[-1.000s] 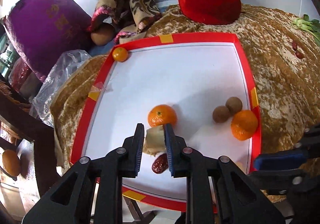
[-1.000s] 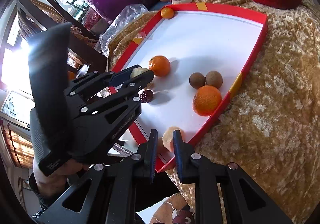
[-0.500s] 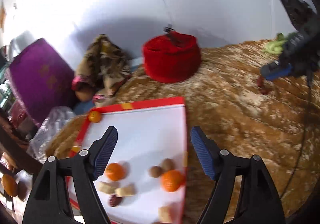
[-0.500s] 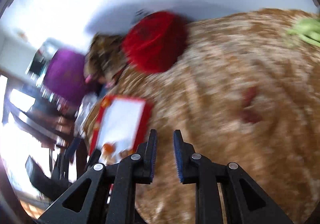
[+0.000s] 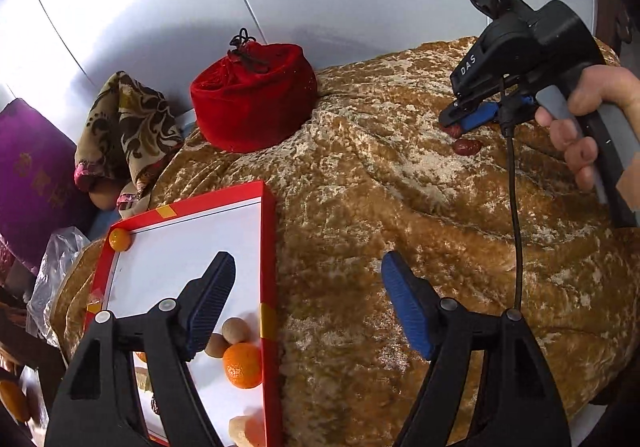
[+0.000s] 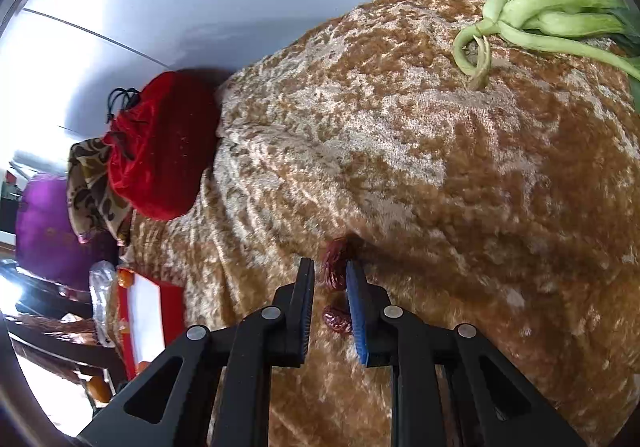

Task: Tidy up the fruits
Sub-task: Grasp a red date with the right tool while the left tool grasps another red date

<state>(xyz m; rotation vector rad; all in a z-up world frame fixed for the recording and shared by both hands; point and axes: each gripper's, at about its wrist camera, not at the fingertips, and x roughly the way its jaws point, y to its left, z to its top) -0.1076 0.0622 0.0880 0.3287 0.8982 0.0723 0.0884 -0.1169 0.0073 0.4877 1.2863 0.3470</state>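
Observation:
A red-rimmed white tray (image 5: 268,247) on the gold cloth holds an orange (image 5: 243,365), a small orange (image 5: 120,240), two brown round fruits (image 5: 236,330) and pale pieces (image 5: 240,431). My left gripper (image 5: 306,267) hangs open and empty above the tray's right rim. Two red dates lie on the cloth at the far right. My right gripper (image 6: 330,265) points down at them, its jaws narrow and opening, with one date (image 6: 334,263) between the tips and a gap on its left side. The other date (image 6: 338,319) lies just behind. A hand (image 5: 580,119) holds the right gripper (image 5: 450,119).
A red velvet pouch (image 5: 252,95) stands at the back by the wall, with a patterned cloth (image 5: 128,127) and a purple cushion (image 5: 32,171) to its left. Green stalks (image 6: 552,15) lie at the far right. A black cable (image 5: 516,227) hangs from the right gripper.
My left gripper opened, let go of the pale piece in the tray and drew back to the right. My right gripper swung from the tray's corner over to the dates.

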